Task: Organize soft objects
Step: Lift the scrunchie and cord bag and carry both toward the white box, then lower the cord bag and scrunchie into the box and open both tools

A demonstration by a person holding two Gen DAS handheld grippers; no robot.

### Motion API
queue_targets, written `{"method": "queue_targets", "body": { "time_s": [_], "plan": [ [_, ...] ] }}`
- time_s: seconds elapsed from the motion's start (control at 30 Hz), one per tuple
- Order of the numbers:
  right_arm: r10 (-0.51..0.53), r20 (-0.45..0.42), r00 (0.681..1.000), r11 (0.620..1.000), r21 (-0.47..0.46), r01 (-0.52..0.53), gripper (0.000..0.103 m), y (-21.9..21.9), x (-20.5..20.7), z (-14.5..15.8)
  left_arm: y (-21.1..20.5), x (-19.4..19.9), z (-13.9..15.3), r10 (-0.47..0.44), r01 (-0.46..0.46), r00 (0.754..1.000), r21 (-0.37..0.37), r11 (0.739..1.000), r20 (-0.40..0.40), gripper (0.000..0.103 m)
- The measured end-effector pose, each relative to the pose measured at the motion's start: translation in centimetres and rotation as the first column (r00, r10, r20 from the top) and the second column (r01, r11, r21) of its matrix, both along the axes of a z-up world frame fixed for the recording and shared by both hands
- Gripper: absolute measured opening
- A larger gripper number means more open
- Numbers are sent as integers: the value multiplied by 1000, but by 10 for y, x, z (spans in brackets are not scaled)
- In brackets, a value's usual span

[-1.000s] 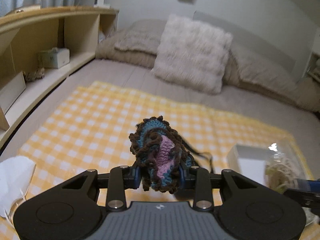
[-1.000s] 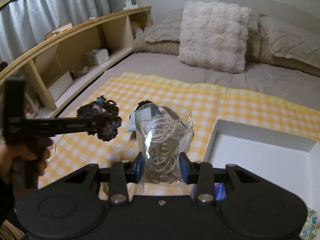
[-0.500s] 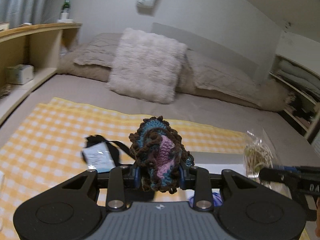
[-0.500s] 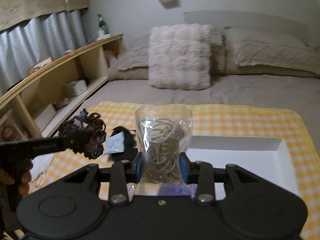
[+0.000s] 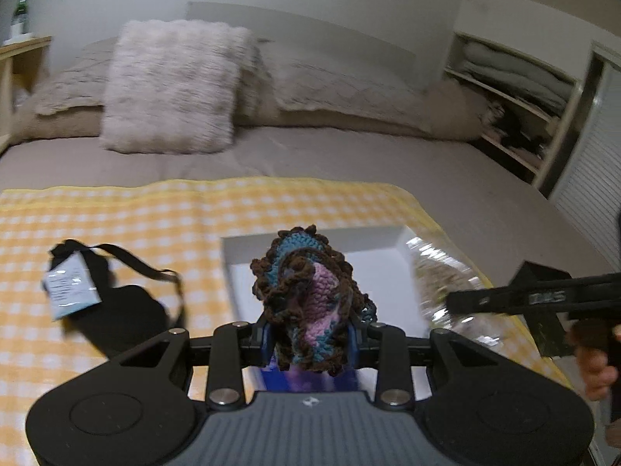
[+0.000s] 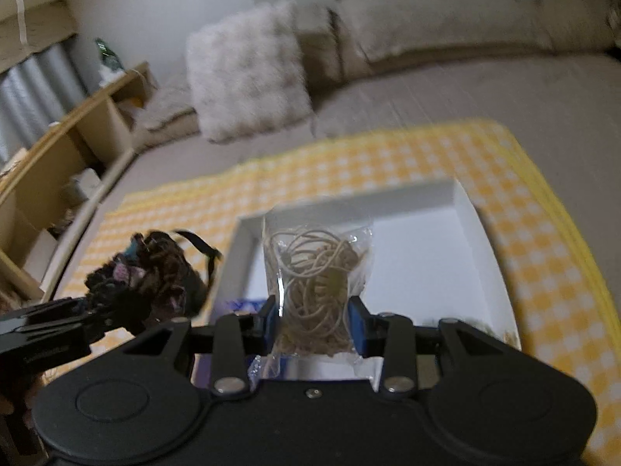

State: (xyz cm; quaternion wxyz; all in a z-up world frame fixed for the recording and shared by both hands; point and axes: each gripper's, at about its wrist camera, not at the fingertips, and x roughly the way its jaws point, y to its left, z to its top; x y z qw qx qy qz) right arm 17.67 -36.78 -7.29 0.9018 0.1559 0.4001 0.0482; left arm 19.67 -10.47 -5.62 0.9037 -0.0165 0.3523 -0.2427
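- A bedroom: a bed (image 5: 349, 163) in grey-brown covers fills both views, with a shaggy pale cushion (image 5: 170, 89) at 11 o'clock in the left wrist view, propped against flatter pillows (image 5: 341, 85).
- A yellow checked cloth (image 5: 116, 217) lies spread over the bed, and a shallow white box (image 6: 465, 240) sits open on it.
- The left tongs (image 5: 308, 336) are closed on a crocheted piece (image 5: 306, 295) in brown, teal and pink, which stands up between the two fingers in front of the box's near left part.
- The right tongs (image 6: 316, 326) are clamped on a clear bag of tan cord (image 6: 316, 268), held upright over the box interior; in the left wrist view the same bag shows at 3 o'clock by the box's right wall.
- A black pouch with a strap and a pale label (image 5: 116, 310) lies on the cloth at 9 o'clock, just left of the box.
- Wooden shelves (image 6: 70, 155) run along the bed at 9 to 10 o'clock in the right wrist view, with a green bottle (image 6: 106, 56) on top.
- Open shelving with folded bedding (image 5: 516, 77) stands at 2 o'clock in the left wrist view.
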Motion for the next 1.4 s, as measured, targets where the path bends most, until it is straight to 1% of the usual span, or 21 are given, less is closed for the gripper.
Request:
{"method": "queue_targets", "body": {
  "time_s": [0.17,0.23,0.33,0.4,0.47,0.57,0.63,0.7,0.8,0.83,0.9,0.93,1.03,1.1,1.17,1.23,1.27,1.3,1.33,1.4],
  "plan": [
    [1,-118,993,996,90,10,38,-6,11,-38,-28,2,-7,-71,71,997,-6,997,-11,36],
    [7,-156,988,996,93,7,38,-3,15,-50,-39,1,-10,-99,99,995,-6,995,-13,36],
    [14,-191,981,999,37,-7,38,3,20,-64,-54,-1,-15,-143,143,990,-4,990,-21,36],
    [4,-210,978,999,-39,-13,38,5,21,-69,-64,-2,-19,-172,172,985,2,985,-29,36],
    [-18,-219,976,997,-76,1,38,-1,20,-71,-73,0,-26,-198,198,979,9,980,-40,36],
    [-47,-225,973,999,-23,43,38,-18,18,-73,-86,3,-37,-234,236,970,28,971,-61,36],
    [-50,-223,973,999,-9,50,38,-23,16,-74,-93,5,-47,-263,267,961,47,963,-81,36],
    [-51,-227,973,999,-19,48,38,-26,16,-74,-102,6,-58,-282,291,954,88,953,-101,36],
    [-48,-230,972,998,-39,40,38,-26,18,-76,-113,7,-76,-288,308,949,187,933,-128,36],
    [-48,-230,972,998,-40,40,38,-26,18,-76,-115,8,-82,-286,312,947,209,927,-143,36],
    [-43,-229,973,998,-43,34,38,-25,21,-77,-115,9,-90,-289,322,943,228,919,-165,36],
    [-37,-227,973,998,-50,26,38,-23,21,-76,-115,9,-93,-294,329,940,233,915,-171,36],
    [0,-222,975,998,-65,-15,46,-17,20,-74,-116,7,-97,-319,355,931,237,904,-176,39],
    [11,-230,973,998,-53,-23,52,-14,20,-71,-115,6,-97,-325,359,930,229,905,-174,40],
    [6,-227,974,1000,-18,-11,53,-15,18,-65,-113,7,-98,-326,361,929,227,905,-177,41],
    [16,-207,978,1000,-12,-19,53,-14,17,-57,-114,8,-97,-327,363,927,220,906,-183,42],
    [23,-193,981,1000,-11,-25,52,-14,15,-52,-113,8,-96,-325,361,927,216,907,-186,43],
    [24,-184,983,999,-17,-28,47,-14,14,-48,-112,8,-95,-323,359,928,212,909,-188,43],
    [23,-175,984,999,-29,-29,44,-13,13,-44,-111,8,-94,-322,359,927,207,910,-190,44],
    [30,-170,985,998,-42,-38,35,-13,11,-41,-110,6,-91,-321,356,928,197,913,-189,46]
  ]
}}
